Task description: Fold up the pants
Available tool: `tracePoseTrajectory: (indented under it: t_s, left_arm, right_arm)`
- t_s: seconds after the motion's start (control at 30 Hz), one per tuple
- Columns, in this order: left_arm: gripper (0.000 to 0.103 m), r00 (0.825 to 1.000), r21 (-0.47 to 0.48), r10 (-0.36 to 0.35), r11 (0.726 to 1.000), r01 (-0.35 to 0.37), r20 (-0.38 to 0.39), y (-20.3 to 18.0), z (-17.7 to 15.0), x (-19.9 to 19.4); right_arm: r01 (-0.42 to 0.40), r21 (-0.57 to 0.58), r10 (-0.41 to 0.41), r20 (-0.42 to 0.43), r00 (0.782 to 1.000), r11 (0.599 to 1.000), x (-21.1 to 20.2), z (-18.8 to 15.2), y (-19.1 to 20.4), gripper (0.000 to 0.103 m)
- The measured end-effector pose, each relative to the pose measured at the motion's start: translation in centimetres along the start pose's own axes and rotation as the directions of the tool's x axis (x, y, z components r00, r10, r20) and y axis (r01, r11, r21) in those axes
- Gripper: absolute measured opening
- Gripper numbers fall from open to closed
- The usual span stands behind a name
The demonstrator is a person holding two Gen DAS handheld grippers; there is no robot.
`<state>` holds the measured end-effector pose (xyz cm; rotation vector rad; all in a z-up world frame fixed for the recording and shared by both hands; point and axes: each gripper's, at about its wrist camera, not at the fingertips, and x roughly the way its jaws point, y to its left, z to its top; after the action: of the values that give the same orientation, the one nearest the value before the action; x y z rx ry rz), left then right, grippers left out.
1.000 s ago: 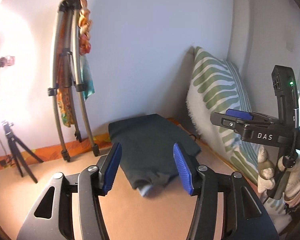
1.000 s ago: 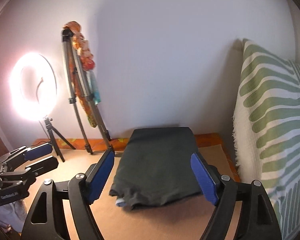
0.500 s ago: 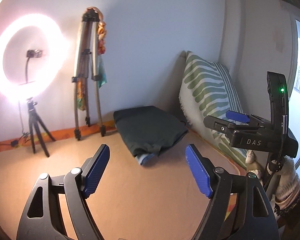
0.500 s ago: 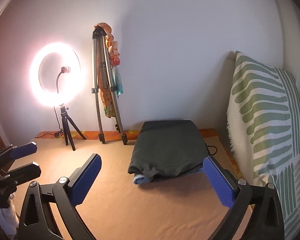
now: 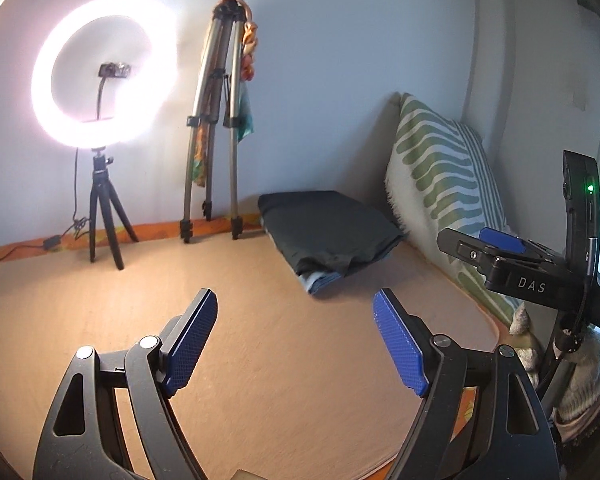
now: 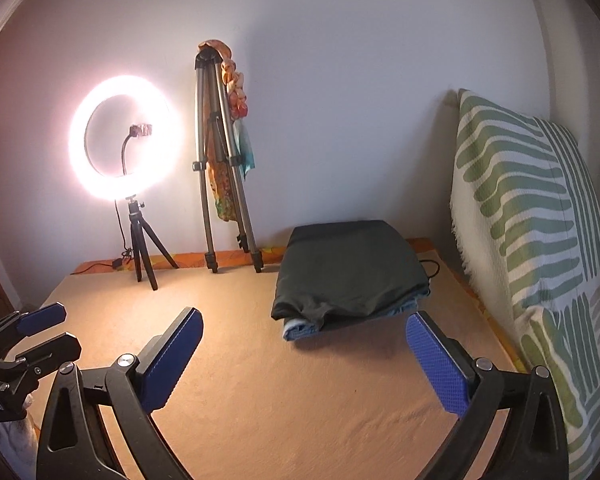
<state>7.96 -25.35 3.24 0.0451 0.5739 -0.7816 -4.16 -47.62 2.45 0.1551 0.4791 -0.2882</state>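
Note:
The dark folded pants [image 5: 328, 232] [image 6: 350, 270] lie in a neat stack on a light blue folded garment, at the far right of the tan surface by the wall. My left gripper [image 5: 294, 312] hovers well short of the stack, open, nothing between its blue pads. My right gripper [image 6: 304, 334] is also back from the stack, open wide and empty. In the left wrist view the right gripper [image 5: 484, 244] shows at the right edge; in the right wrist view the left gripper [image 6: 40, 334] shows at the lower left.
A lit ring light [image 6: 126, 138] on a small tripod and a folded tripod [image 6: 224, 168] with scarves stand against the back wall. A green-striped pillow [image 6: 532, 216] leans along the right side. A cable [image 6: 430, 266] lies behind the stack.
Both grippers have pulled back from the folded stack, which now looks smaller and farther. Their jaws have widened. The ring light has come into full view.

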Motion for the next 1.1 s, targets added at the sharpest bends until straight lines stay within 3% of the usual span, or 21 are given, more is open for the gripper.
tracePoseTrajectory:
  t_s: [0.13,0.47,1.1]
  left_arm:
    - [0.081,1.0,0.039,0.018,0.999,-0.017,-0.013,-0.3,-0.6,0.3]
    - [0.081,0.998,0.031,0.041,0.999,-0.04,-0.048,0.1,-1.7,1.0]
    - [0.081,0.996,0.034,0.049,0.998,-0.047,-0.074,0.7,-2.9,1.1]
  right_arm:
    - [0.021,0.005,-0.021,0.003,1.0,1.0,0.7,-1.2,0.1,0.103]
    - [0.06,-0.001,-0.06,0.01,0.998,0.998,2.0,-2.5,0.1,0.103]
    - [0.06,0.011,-0.06,-0.002,0.998,0.998,2.5,-3.2,-0.4,0.103]
